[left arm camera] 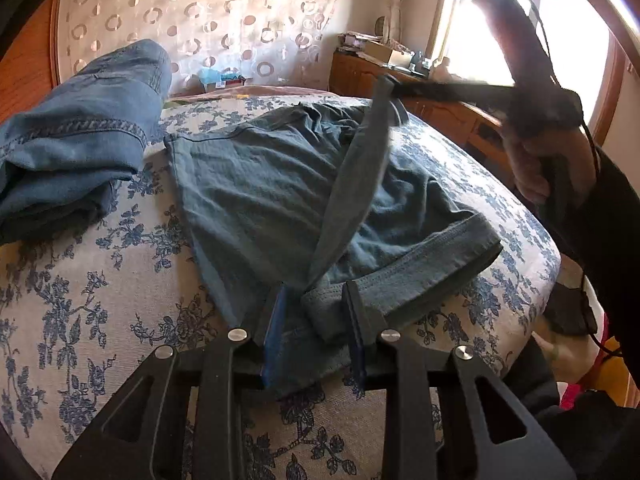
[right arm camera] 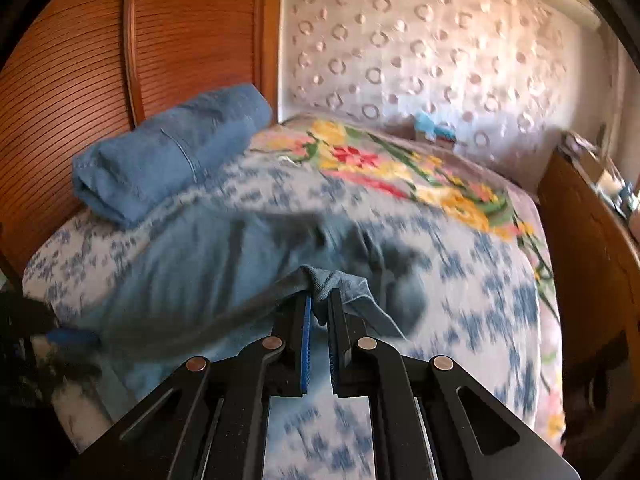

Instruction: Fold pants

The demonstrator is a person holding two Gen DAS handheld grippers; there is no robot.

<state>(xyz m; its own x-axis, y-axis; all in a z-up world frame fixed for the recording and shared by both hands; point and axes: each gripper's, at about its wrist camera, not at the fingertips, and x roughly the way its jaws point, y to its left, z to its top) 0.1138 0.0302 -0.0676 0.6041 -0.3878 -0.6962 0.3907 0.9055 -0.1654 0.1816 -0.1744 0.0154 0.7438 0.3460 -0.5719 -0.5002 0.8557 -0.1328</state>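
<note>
Both grippers clamp the faded blue denim pants (left arm camera: 260, 184) on a floral-covered bed (left arm camera: 100, 264). The left gripper (left arm camera: 316, 320) pinches the near hem; the right gripper (right arm camera: 319, 308) lifts a bunched edge.

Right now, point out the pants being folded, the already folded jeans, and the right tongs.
pants (left arm camera: 256, 184): left wrist view, flat middle of the fabric.
folded jeans (right arm camera: 168, 148): right wrist view, top face of the bundle.
right tongs (right arm camera: 319, 304): right wrist view, between the tips, pinching cloth.

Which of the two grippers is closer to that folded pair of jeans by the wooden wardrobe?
Left. The left gripper is at the near bed edge beside the folded jeans; the right gripper is lifted farther over toward the window side.
</note>
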